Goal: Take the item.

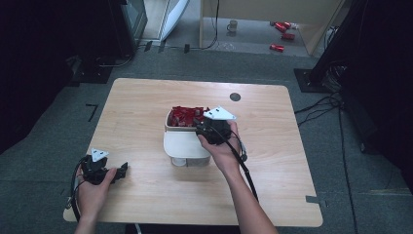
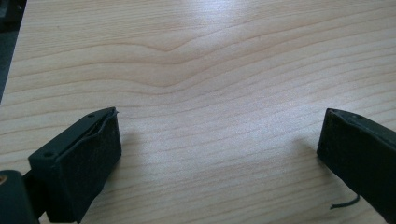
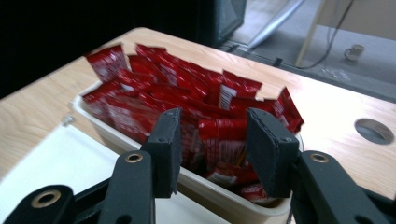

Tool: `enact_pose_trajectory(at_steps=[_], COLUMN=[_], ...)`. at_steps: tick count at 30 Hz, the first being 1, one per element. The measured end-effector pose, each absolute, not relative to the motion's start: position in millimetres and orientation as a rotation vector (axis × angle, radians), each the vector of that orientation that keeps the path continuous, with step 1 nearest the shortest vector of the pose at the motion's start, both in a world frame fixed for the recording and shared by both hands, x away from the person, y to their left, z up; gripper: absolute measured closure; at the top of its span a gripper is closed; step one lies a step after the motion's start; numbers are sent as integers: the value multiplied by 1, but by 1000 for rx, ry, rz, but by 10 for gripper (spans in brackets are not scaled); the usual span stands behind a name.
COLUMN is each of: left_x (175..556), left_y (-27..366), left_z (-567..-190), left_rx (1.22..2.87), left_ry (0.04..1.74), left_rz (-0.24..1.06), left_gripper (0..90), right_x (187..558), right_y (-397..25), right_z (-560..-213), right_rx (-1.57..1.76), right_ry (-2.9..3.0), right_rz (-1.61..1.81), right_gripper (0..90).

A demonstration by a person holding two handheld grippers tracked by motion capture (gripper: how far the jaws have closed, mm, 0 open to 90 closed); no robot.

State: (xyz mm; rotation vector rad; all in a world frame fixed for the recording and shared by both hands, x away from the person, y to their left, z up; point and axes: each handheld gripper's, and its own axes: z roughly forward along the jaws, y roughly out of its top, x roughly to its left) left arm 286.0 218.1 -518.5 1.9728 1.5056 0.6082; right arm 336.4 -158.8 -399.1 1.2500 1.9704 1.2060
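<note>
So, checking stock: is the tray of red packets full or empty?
Full: red packets heap above the rim of the cream tray, ahead of the right gripper.

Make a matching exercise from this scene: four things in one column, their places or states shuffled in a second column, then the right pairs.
1. red packets
2. left gripper
3. right gripper
4. white lid

a. flat on the table, against the tub's near side
b. jaws wide apart over bare wood
c. heaped in the cream tub
d. jaws at the tub's rim, a packet between them

1-c, 2-b, 3-d, 4-a

Dim surroundings, soft, slightly blurred frames
</note>
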Motion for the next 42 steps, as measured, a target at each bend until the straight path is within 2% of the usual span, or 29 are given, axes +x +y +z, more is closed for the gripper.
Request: enact_pose_trajectory(at_steps=[6, 17, 21, 25, 26, 27, 37, 42], left_x=[286, 286, 286, 286, 286, 286, 286, 286], left_y=[218, 218, 218, 218, 218, 218, 218, 218], left_z=[-518, -518, -518, -518, -518, -518, -518, -518], left_rx=[1974, 1976, 1975, 1975, 1974, 1974, 1974, 1976], left_ry=[1505, 1505, 1505, 1505, 1504, 1505, 1505, 1504], left_rz=[608, 607, 608, 608, 608, 608, 607, 607], left_gripper=[1, 1, 1, 0, 1, 0, 0, 0], right_x=[341, 342, 340, 340, 340, 339, 340, 340], right_y=[-157, -161, -163, -166, -166, -165, -158, -158], right_z=[-403, -401, -398, -398, -399, -399, -401, -402], right_rx=[1273, 1256, 1264, 1285, 1288, 1290, 1243, 1229], right_ry=[1967, 1917, 1897, 1914, 1922, 1929, 1934, 1932], right_rz=[1171, 1197, 1206, 1213, 1224, 1214, 1167, 1179], right_gripper=[592, 841, 874, 800, 758, 640, 523, 509])
